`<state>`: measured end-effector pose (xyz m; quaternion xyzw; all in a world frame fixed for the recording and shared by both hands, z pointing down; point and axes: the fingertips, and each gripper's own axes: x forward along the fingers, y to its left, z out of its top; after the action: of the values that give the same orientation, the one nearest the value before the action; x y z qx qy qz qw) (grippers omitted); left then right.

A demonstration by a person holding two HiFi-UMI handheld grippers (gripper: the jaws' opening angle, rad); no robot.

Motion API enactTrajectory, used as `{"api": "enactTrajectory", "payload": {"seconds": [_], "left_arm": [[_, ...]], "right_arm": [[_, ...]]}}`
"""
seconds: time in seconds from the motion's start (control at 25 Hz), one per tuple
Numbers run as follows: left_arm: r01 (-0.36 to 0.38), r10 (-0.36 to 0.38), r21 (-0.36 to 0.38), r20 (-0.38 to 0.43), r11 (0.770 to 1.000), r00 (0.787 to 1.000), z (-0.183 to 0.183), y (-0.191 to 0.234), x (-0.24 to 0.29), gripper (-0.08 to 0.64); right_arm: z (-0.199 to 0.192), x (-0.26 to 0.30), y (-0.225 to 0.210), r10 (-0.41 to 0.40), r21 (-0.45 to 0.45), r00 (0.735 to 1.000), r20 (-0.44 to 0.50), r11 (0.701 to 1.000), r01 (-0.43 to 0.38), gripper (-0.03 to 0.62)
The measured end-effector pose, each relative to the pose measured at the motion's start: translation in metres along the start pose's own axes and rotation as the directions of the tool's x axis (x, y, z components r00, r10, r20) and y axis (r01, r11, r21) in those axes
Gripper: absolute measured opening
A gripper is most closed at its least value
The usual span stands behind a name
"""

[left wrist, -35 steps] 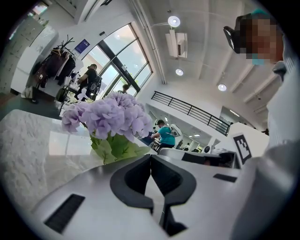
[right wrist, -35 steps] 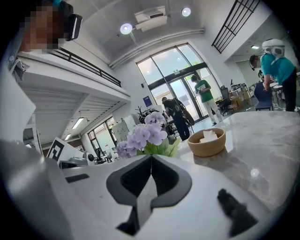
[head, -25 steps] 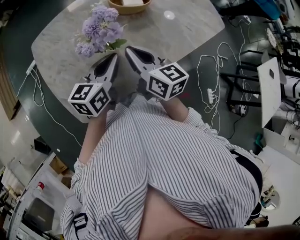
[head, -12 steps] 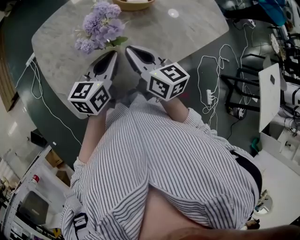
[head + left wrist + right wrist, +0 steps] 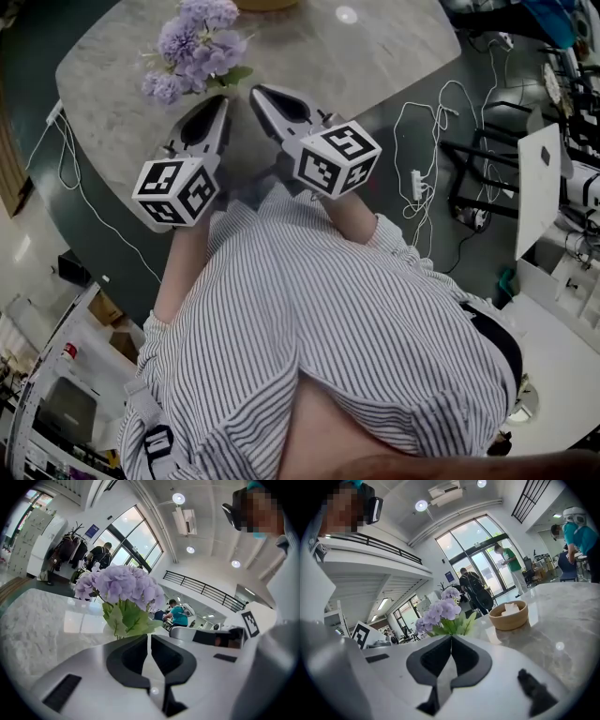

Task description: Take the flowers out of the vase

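A bunch of pale purple flowers with green leaves stands on the grey marble table at its near left. My two grippers lie side by side just short of it, both tips pointing at the leaves. In the left gripper view the flowers rise straight ahead of my left gripper, whose jaws meet with nothing between them. My right gripper is shut and empty too, with the flowers just past its tips. In the head view the left gripper and right gripper nearly touch. The vase is hidden.
A wooden bowl with something white in it stands farther back on the table, right of the flowers. Cables trail over the dark floor at the right. People stand by the glass doors in the background.
Both grippers have stayed shut and close to where they were, just short of the flowers. Only the head view has drifted a little.
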<state>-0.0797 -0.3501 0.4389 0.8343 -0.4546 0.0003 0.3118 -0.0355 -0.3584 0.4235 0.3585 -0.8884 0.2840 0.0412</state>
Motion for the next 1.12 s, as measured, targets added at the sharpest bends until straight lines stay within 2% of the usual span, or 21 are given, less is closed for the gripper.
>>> {"api": "enactTrajectory", "payload": {"seconds": [0.48, 0.56, 0.68, 0.84, 1.12], "left_arm": [[-0.044, 0.044, -0.007, -0.013, 0.999, 0.999, -0.005, 0.011, 0.006, 0.023], [-0.047, 0.047, -0.008, -0.016, 0.999, 0.999, -0.006, 0.012, 0.007, 0.072], [-0.063, 0.063, -0.009, -0.015, 0.998, 0.998, -0.005, 0.016, 0.009, 0.089], [-0.106, 0.106, -0.008, -0.021, 0.994, 0.994, -0.004, 0.024, 0.010, 0.173], [-0.147, 0.147, 0.008, -0.020, 0.989, 0.989, -0.001, 0.034, 0.016, 0.262]], "right_arm": [[-0.001, 0.008, -0.008, 0.010, 0.013, 1.000, -0.015, 1.000, -0.010, 0.015], [-0.002, 0.009, -0.008, 0.014, 0.014, 1.000, -0.016, 1.000, -0.013, 0.015], [-0.001, 0.011, -0.009, 0.018, 0.016, 1.000, -0.018, 1.000, -0.017, 0.015], [-0.001, 0.012, -0.011, 0.018, 0.022, 1.000, -0.019, 1.000, -0.018, 0.015], [0.001, 0.014, -0.015, 0.014, 0.030, 1.000, -0.020, 0.999, -0.014, 0.015]]}}
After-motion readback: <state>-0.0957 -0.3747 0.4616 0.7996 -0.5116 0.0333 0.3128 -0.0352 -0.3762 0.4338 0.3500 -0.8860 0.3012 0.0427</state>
